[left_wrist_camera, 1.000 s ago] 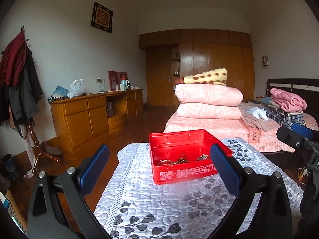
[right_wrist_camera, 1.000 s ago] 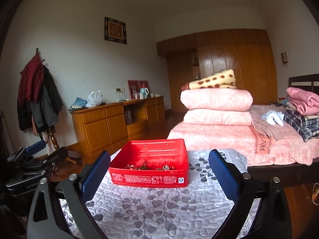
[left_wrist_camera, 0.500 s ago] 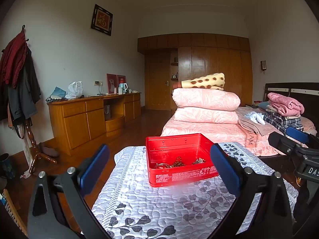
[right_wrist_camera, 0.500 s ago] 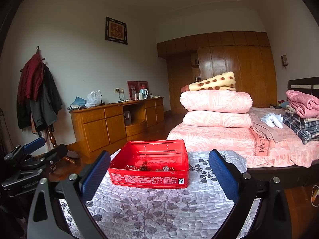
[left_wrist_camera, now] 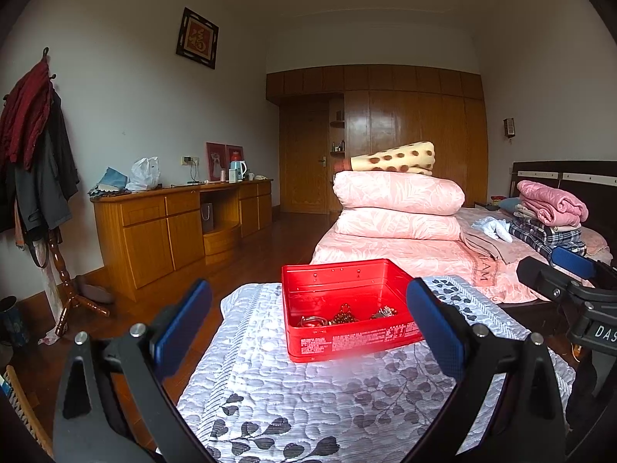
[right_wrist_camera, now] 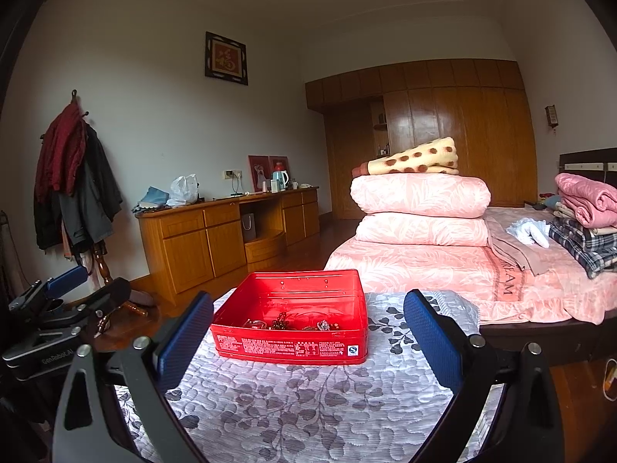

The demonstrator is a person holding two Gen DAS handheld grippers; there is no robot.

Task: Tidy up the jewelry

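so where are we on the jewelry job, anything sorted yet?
Done: nothing visibly sorted. The jewelry lies as a loose pile in the open red tin on the quilted cloth.
In hand: nothing. The left gripper and right gripper both have jaws wide open and empty, short of the tin.
Left: pick out and arrange every piece; no separate tray or compartments are in view.

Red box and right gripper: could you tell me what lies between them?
Only bare quilt separates the red box from the open right gripper, per the right wrist view.
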